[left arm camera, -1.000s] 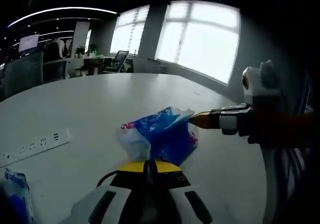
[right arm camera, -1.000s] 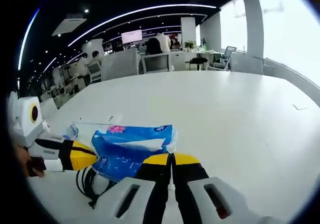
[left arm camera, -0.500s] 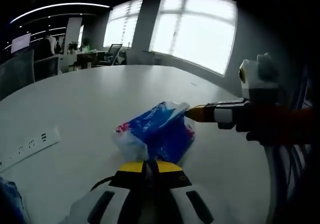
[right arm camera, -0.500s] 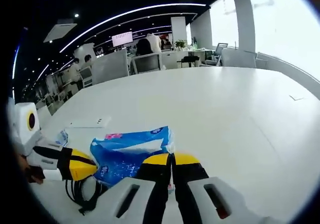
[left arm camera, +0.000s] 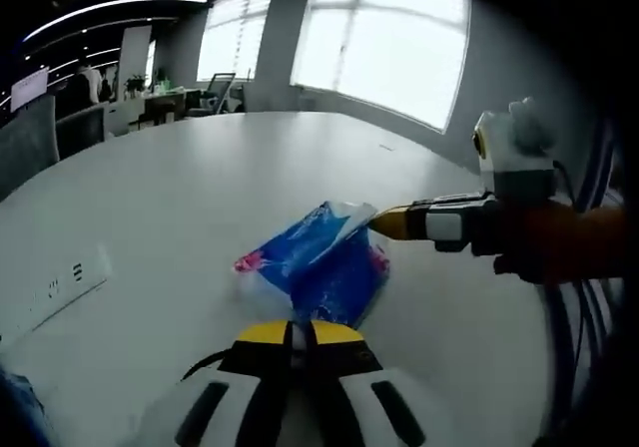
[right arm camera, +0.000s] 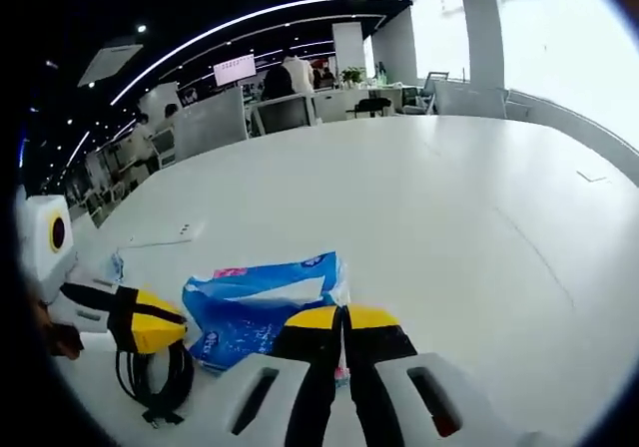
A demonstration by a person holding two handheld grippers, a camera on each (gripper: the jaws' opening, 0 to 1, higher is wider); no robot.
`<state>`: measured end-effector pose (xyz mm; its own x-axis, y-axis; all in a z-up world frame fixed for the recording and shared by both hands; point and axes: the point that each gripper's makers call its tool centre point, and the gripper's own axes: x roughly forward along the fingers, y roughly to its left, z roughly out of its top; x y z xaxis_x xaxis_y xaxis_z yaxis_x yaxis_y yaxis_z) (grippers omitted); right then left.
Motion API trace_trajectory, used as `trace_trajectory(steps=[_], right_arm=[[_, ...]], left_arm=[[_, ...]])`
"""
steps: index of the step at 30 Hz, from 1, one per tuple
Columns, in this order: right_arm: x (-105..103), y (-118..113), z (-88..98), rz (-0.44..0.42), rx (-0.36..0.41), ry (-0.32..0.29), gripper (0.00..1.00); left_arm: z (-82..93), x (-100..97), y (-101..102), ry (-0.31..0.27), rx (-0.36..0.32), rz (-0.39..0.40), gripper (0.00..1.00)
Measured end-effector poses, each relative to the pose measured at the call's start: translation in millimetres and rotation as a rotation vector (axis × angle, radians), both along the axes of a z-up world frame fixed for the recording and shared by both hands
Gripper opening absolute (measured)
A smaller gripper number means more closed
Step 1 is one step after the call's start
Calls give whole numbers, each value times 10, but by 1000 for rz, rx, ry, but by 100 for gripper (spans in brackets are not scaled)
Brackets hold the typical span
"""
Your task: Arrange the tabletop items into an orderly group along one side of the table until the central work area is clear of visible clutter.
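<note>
The right gripper (right arm camera: 342, 319) pinches the blue plastic tissue pack's (right arm camera: 262, 302) edge, apparently to drag it aside, while the left gripper (left arm camera: 298, 333) looks clenched, grasp unclear.

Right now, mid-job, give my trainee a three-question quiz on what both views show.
1. True or false: the right gripper is shut on the tissue pack.
2. What lies coiled under the left gripper tip? A) black cable B) red rope C) chain
3. Fill in: the flat white bar far across the table, past the pack, is a power ____.

Key: 1 true; 2 A; 3 strip.
</note>
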<state>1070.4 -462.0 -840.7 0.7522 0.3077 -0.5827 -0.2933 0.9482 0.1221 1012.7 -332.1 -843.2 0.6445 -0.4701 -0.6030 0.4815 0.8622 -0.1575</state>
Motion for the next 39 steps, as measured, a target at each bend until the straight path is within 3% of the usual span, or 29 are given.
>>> trace_trajectory(steps=[9,18,25,39], right_arm=[[-48,22,30,-1,-14,-7,1],[-195,91,224,14,-19,-62,14],[-374,208,254,57,-2,-72,19],[-802,499,199,115,61,-9,29]], left_arm=[[65,-52,63,-3,8,-7,8],[162,-91,151,-36,34,-15,17],[236,-181,282,-46,44,-1,22],[151,-340,690,-30,96,47,29]])
